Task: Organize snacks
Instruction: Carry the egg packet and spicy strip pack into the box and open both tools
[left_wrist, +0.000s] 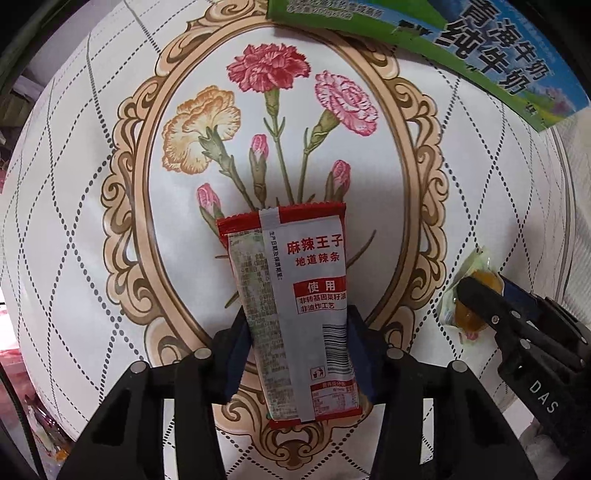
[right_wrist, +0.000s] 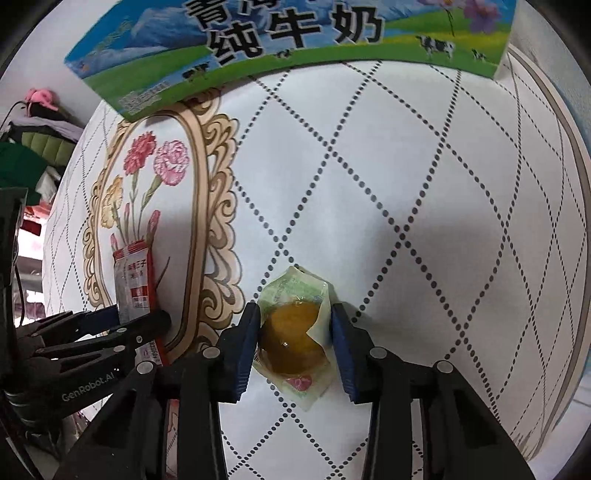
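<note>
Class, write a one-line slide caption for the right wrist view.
Right tongs shut on a wrapped amber snack over the floral tablecloth, milk carton beyond.

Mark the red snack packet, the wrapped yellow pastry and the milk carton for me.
red snack packet (left_wrist: 303, 291): left wrist view, on its grey printed back.
wrapped yellow pastry (right_wrist: 291, 332): right wrist view, on the yellow pastry inside the clear wrapper.
milk carton (right_wrist: 295, 33): right wrist view, on its printed side.

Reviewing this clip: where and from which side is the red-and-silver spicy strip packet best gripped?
Across its narrow width near the lower end, from straight above. The spicy strip packet lies flat and long on the tablecloth; the left gripper already pinches its two long edges there.
</note>
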